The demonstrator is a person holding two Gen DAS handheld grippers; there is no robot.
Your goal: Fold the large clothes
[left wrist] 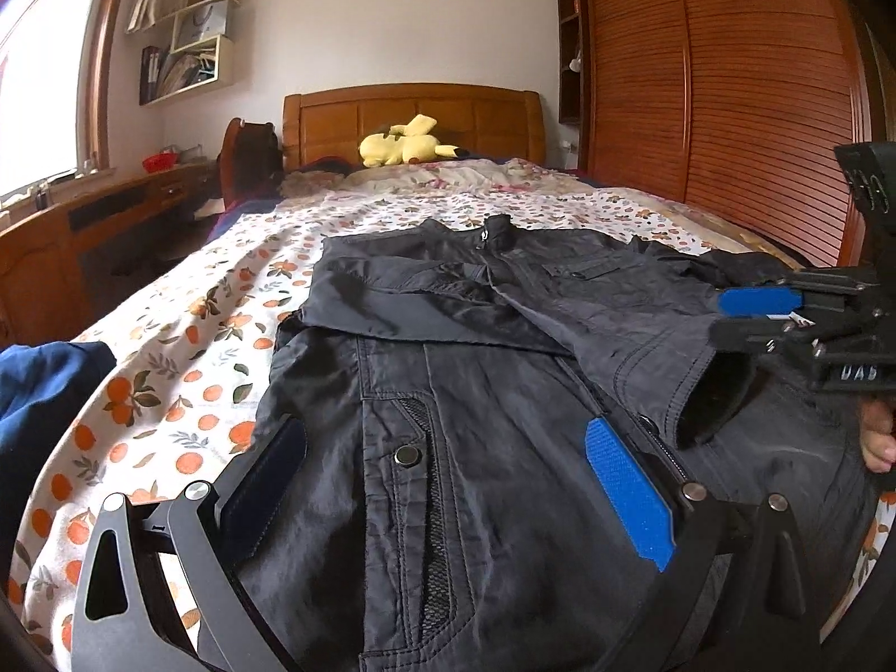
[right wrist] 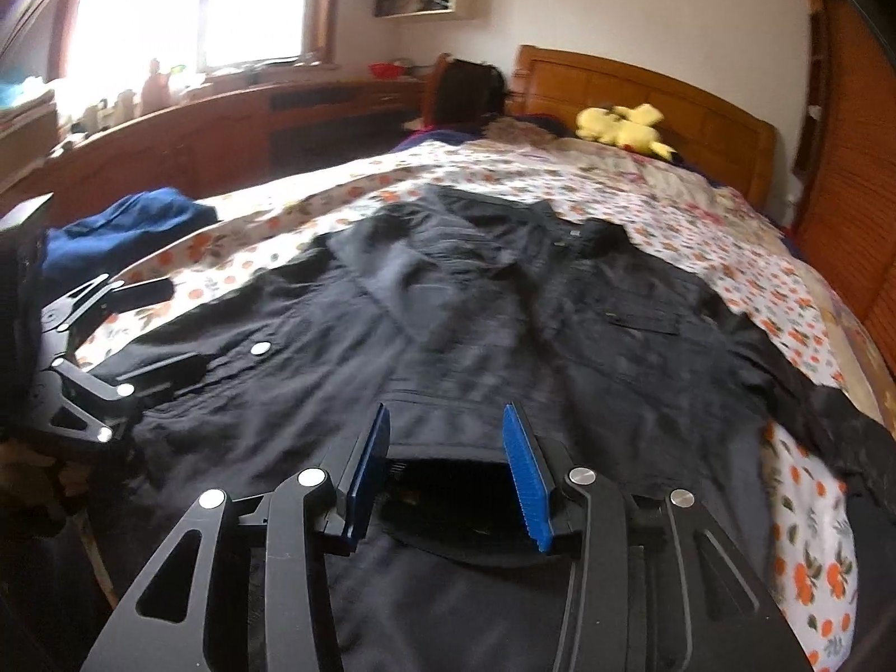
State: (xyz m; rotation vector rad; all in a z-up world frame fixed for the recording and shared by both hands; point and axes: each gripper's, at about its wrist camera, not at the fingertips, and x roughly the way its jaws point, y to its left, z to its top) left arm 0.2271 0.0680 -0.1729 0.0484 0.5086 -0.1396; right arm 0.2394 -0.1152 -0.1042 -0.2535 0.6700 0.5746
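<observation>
On my left wrist view, the black jacket (left wrist: 504, 381) lies spread on the bed (left wrist: 185, 336), collar toward the headboard (left wrist: 414, 117) and hem toward the foot edge where I stand, with one sleeve folded across its chest. My left claw (left wrist: 442, 476) sits low over the hem end, its jaws wide apart and nothing pinched between them; the near blue pad (left wrist: 627, 493) lies just over the fabric beside the zipper line, though I cannot tell whether it touches. At the right edge of this view my right claw (left wrist: 745, 316) reaches in over the jacket's far side, jaws parted a little, and a bit of the hand (left wrist: 876, 439) holding it shows below. A blue garment (left wrist: 50, 392) is bunched near the bed's left edge, and a yellow plush toy (left wrist: 406, 148) rests up by the headboard. On my right wrist view, which is somewhat blurred, the same jacket fills the middle of the bed, its right sleeve trailing toward the bed's right edge. My right claw stands partly open with its blue pads (right wrist: 526, 476) apart; an open cuff or hem edge lies between them, but the pads do not press on it. The left claw appears at the left edge of this view over the jacket's hem corner, jaws spread.
</observation>
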